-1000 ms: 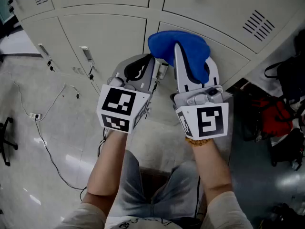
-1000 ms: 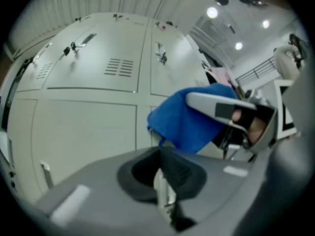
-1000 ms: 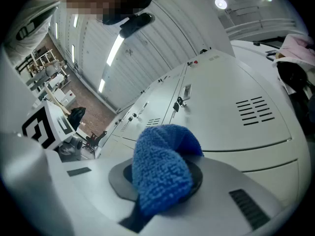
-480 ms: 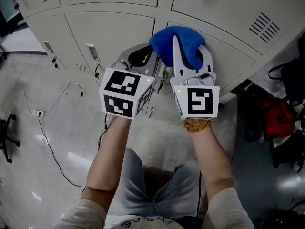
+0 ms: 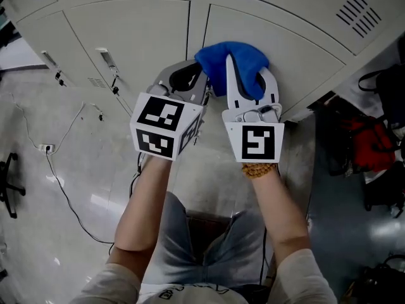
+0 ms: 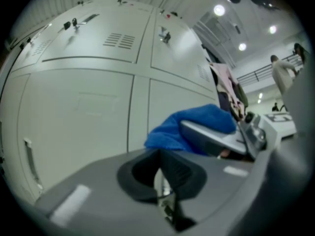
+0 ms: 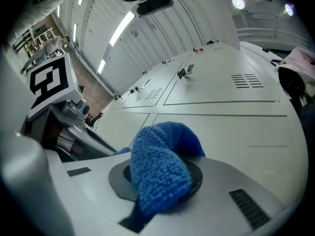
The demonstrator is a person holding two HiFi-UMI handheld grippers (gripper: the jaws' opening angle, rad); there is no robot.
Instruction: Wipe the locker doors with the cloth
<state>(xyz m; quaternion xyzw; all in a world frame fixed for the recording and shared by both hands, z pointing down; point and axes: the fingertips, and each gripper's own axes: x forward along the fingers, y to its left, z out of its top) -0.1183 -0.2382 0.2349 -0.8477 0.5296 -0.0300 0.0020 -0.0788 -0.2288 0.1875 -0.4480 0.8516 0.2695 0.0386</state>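
1. While the right gripper (image 5: 249, 75) pinches the blue cloth (image 5: 228, 57) between its jaws, I read the step as wiping under way: the wad sits against the locker doors (image 5: 288, 49), at the upright strip between two lower panels.
2. From the right gripper's own camera, the cloth (image 7: 158, 173) bulges out over both jaws, folded into a thick lump.
3. My left gripper (image 5: 186, 81) hangs just beside the right one with its jaws pressed together on nothing; it takes no part.
4. I can't tell for sure whether the cloth truly touches the metal.
5. My next move, as I judge it, calls for steady forward pressure and a flat sweep across the panel, steering clear of the latch (image 5: 109, 60).
6. The cloth looks soft, nubbly and looped, like microfibre.
7. The doors look like smooth, pale painted sheet metal, flat, with slotted vents (image 5: 354, 8).
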